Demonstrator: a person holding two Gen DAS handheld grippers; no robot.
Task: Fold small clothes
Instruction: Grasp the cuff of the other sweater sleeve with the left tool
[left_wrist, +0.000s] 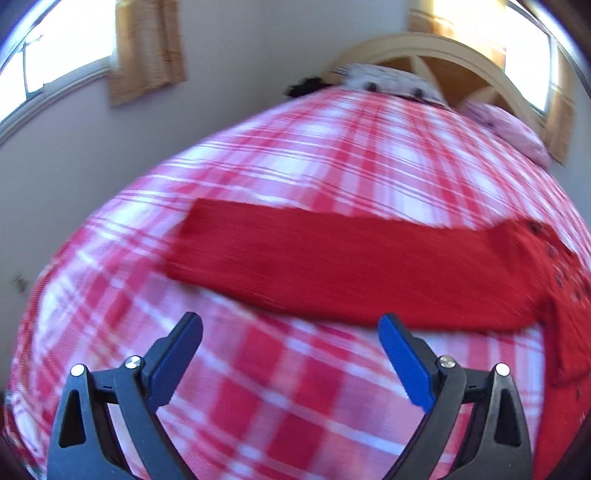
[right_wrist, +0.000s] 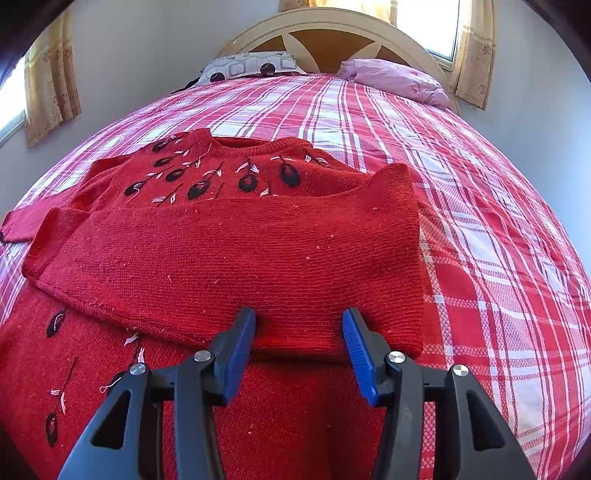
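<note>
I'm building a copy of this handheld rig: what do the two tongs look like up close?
Both match. The left tongs and right tongs each have two black plastic arms with triangular cutouts, silver round pivot screws, and flat blue pads lining the inner faces of the tips. No cables, markings, sleeves or hands are visible.

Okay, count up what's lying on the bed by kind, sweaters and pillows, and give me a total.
Red sweater: 1
Patterned pillow: 1
Pink pillow: 1
Total: 3 things on the plaid bedspread.
</note>
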